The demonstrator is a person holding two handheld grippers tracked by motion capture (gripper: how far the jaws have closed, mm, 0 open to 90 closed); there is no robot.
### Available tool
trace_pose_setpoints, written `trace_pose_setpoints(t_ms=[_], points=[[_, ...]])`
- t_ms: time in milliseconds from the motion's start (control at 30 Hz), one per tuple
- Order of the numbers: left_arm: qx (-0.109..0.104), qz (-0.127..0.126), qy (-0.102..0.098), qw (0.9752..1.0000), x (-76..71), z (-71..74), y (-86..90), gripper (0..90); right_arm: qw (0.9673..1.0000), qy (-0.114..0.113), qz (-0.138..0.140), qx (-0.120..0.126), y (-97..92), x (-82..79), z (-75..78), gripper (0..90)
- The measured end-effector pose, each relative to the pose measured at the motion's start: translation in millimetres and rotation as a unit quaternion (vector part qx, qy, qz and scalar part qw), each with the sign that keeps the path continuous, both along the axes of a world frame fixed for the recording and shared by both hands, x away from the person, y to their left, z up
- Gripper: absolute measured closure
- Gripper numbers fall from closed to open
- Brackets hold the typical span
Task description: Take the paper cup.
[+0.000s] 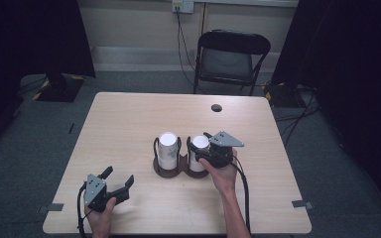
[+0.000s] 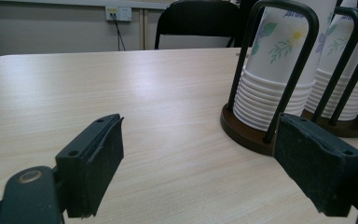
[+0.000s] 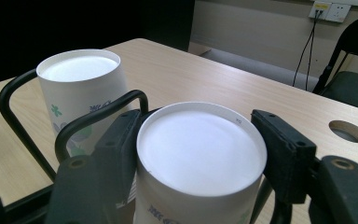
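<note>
At the table's (image 1: 129, 114) 7 o'clock, the left gripper (image 1: 118, 182) waits wide open and empty. At centre stands the rack (image 1: 178, 168); the right gripper (image 3: 196, 149) has its jaws closed on the right stack's top cup (image 3: 200, 154). Gripping looks done; lifting it off remains.

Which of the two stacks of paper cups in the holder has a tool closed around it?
The right-hand stack, seen from above: the right tool has both pads against its top cup. The left stack stands untouched.
</note>
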State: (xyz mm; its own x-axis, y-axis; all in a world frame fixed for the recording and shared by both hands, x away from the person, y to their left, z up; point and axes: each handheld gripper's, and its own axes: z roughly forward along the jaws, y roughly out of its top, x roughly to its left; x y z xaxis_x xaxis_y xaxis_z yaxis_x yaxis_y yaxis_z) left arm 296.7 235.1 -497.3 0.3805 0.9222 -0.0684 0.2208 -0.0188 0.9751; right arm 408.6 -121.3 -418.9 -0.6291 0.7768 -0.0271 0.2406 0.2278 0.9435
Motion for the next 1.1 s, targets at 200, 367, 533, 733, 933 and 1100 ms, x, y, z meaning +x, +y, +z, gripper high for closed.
trace_pose_setpoints(t_ms=[200,367,533,733,933,1100], points=[[-0.002,-0.001,0.001,1.0,0.4,0.0,0.2,16.9,1.0,0.0,0.001,0.002,-0.6,0.3,0.8,35.6],[-0.001,-0.001,0.0,1.0,0.2,0.0,0.1,17.9,0.9999,-0.006,0.0,0.009,-1.0,0.1,4.6,36.0],[0.003,0.001,0.002,1.0,0.5,0.1,-1.1,18.0,0.9999,-0.008,0.0,0.014,-2.4,0.1,8.3,36.2],[-0.001,-0.006,-0.003,1.0,-0.6,-0.1,0.4,16.3,0.9998,-0.013,0.0,0.018,-2.8,-0.4,12.8,36.6],[0.001,-0.007,-0.005,1.0,-0.7,-0.1,-0.2,15.9,0.9997,-0.015,0.001,0.019,-3.3,-0.8,16.4,36.9],[0.002,0.002,-0.001,1.0,-0.2,0.0,-1.0,15.6,0.9996,-0.018,0.001,0.021,-4.0,-1.2,19.4,37.0]])
